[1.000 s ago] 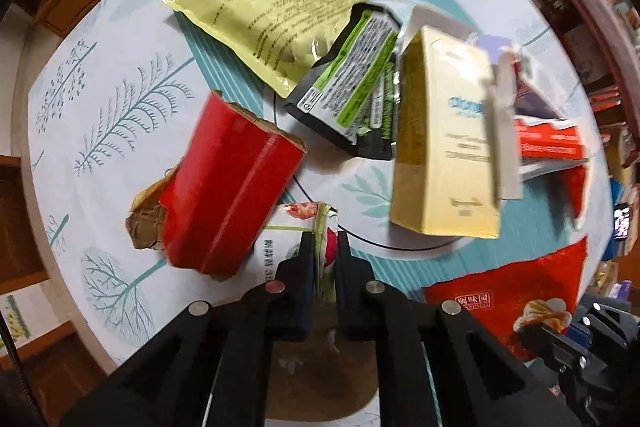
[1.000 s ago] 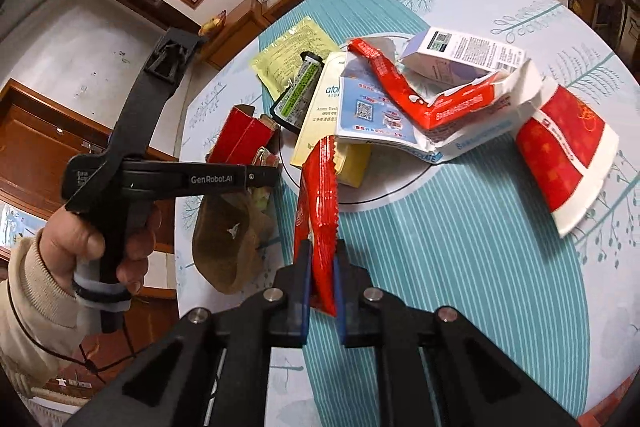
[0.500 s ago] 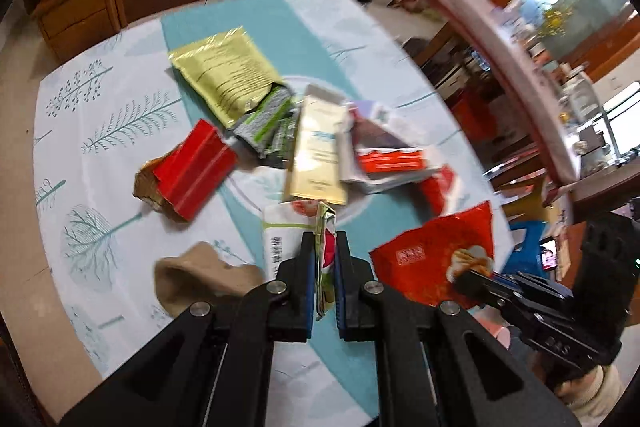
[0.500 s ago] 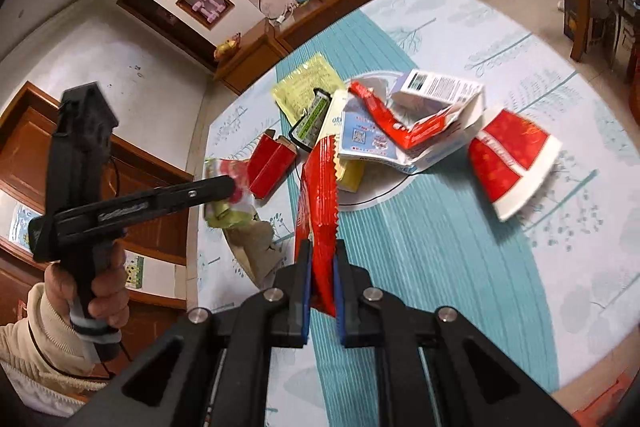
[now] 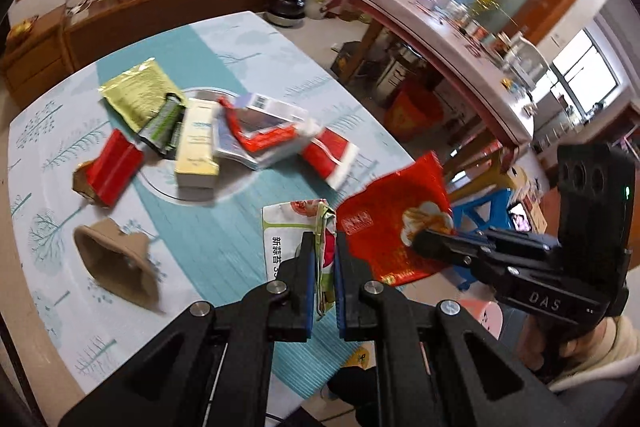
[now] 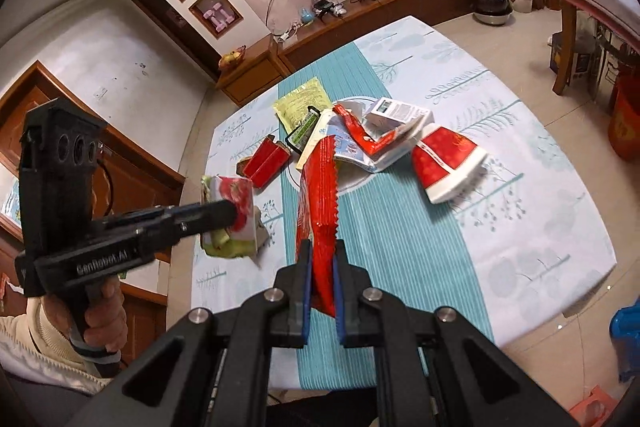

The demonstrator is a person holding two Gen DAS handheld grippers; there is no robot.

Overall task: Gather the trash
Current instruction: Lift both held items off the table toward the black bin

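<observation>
My left gripper (image 5: pixel 322 239) is shut on a white and green snack wrapper (image 5: pixel 286 235) and holds it above the table's near edge. To its right my right gripper (image 5: pixel 420 239) is shut on a red snack bag (image 5: pixel 394 223). In the right wrist view the right gripper (image 6: pixel 321 247) clamps the red snack bag (image 6: pixel 318 187) edge-on, and the left gripper (image 6: pixel 232 213) carries the wrapper (image 6: pixel 232 199) at the left. More trash lies on the table: a red carton (image 5: pixel 114 167), a brown paper cup (image 5: pixel 116 263), a yellow-green pouch (image 5: pixel 136 95), a cream box (image 5: pixel 196 147) and a red paper cup (image 5: pixel 332 157).
The table has a teal and white cloth (image 6: pixel 400 247) with a round glass turntable (image 5: pixel 168 183) in the middle. A wooden sideboard (image 5: pixel 160 11) stands behind it. A red bucket (image 5: pixel 414 111), a blue stool (image 5: pixel 480 211) and a long counter (image 5: pixel 440 35) are to the right.
Both grippers have risen and pulled back from the table with their trash. The views now take in the whole table and the room, and the right gripper shows in the left wrist view.
</observation>
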